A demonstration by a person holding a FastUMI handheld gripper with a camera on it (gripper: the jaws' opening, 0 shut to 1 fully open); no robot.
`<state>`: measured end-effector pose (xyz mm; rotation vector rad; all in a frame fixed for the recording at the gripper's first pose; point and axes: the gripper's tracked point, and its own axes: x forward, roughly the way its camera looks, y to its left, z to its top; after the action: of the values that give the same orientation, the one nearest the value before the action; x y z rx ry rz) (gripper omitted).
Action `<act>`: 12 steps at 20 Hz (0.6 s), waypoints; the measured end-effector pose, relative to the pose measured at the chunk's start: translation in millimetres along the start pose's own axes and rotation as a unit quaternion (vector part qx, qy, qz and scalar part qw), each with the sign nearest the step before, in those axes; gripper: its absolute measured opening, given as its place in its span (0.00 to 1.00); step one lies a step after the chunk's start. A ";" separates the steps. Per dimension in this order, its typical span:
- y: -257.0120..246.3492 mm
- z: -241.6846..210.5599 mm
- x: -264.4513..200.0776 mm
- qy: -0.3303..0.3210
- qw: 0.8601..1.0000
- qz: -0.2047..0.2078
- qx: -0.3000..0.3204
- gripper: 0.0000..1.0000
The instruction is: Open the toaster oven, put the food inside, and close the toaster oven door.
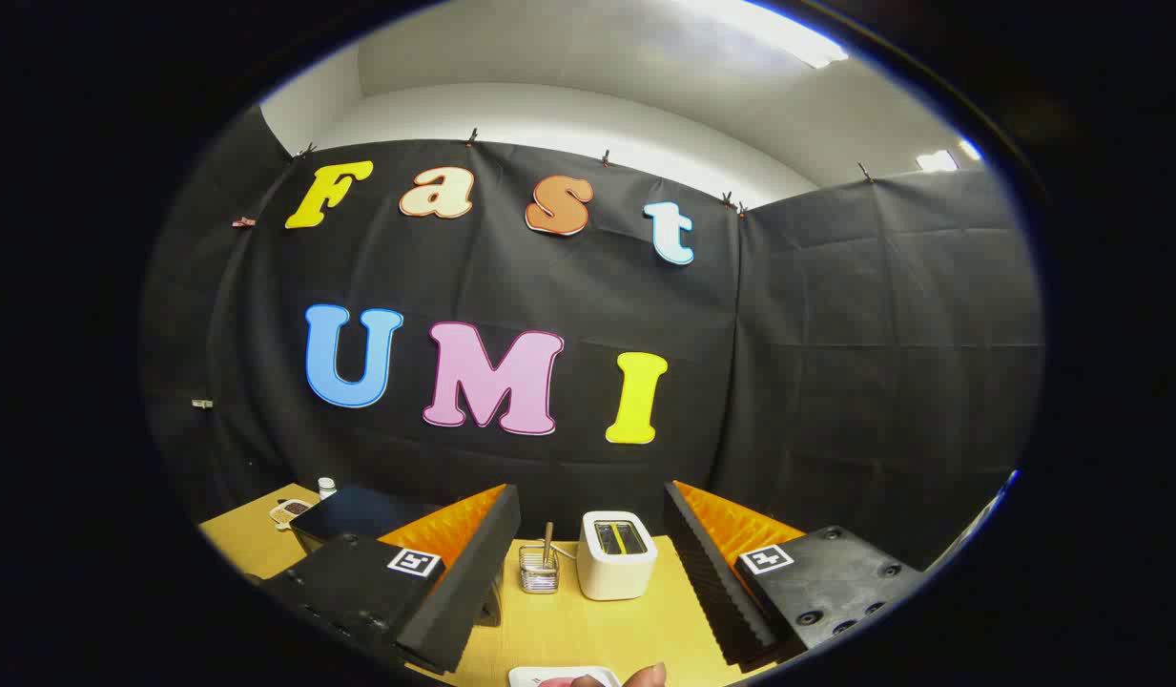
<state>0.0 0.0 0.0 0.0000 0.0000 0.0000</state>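
Gripper view: the camera looks forward along the gripper [588, 563], whose two fingers stand wide apart with nothing held between them. Below them is a light wooden table [597, 630] backed by a black cloth wall.

Between the fingers, toward the table's far edge, stands a small white box-shaped toaster with rounded corners [616, 555], two slots in its top. It does not look like a toaster oven with a door. Just to its left sits a small clear glass holder with a wooden stick in it [539, 569]; the two are close, but whether they touch cannot be told.

Behind the left finger, at the table's far left corner, lies a dark, flat-topped box [359, 515]. This may be the toaster oven, but its front and door are hidden, so this is not certain. Beside it stand a small white-capped bottle [326, 487] and a flat white device [287, 513].

At the table's near edge, below the fingers, is the rim of a white plate [559, 676] with something pinkish on it, likely the food, next to a person's fingertip [645, 676].

The task seems not yet begun. To open well, the gripper should turn left toward the dark box, find the door handle, keep the fingers wide until they straddle it, then close and pull along the door's hinge arc.
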 end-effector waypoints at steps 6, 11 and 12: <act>11.3 -9.3 -1.6 0.015 1.000 0.016 0.012 0.98; 26.7 -12.2 -3.9 0.023 0.999 0.045 0.016 0.98; 29.3 -13.1 -4.3 0.025 0.998 0.050 0.016 0.98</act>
<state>-4.3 29.3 -13.1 0.0314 0.0501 0.1004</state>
